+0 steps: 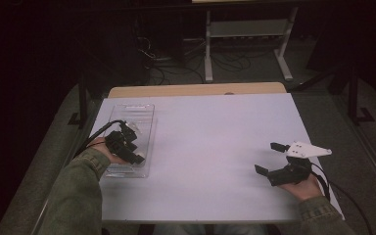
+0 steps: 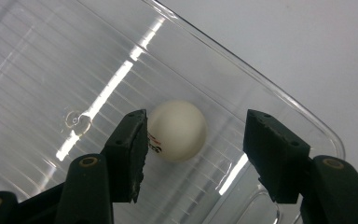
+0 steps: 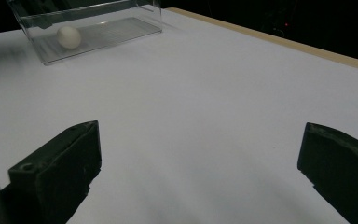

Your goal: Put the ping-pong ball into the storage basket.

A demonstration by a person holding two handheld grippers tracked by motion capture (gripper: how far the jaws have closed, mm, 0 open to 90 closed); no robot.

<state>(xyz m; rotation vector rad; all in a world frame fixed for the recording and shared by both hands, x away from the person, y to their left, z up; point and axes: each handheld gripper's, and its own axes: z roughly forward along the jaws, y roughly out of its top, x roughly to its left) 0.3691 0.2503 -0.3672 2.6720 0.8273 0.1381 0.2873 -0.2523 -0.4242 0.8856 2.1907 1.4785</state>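
Note:
A white ping-pong ball (image 2: 177, 130) with a small red and black print lies on the ribbed floor of a clear plastic tray (image 2: 51, 70). My left gripper (image 2: 193, 154) points down into the tray, and the ball sits between its jaws, close by the left one and apart from the right one. The jaws stand open. From above, the left gripper (image 1: 129, 147) hangs over the tray (image 1: 147, 110) at the table's left. My right gripper (image 1: 268, 157) rests low at the right, wide open and holding nothing. In its own view the right gripper (image 3: 200, 158) looks toward the ball (image 3: 69, 37) in the tray (image 3: 121, 25).
A white sheet (image 1: 210, 147) covers the table, with a strip of wooden edge (image 1: 196, 89) at the far side. Beyond the table stand a metal frame (image 1: 247, 29) and loose cables (image 1: 176, 63) on a dark floor.

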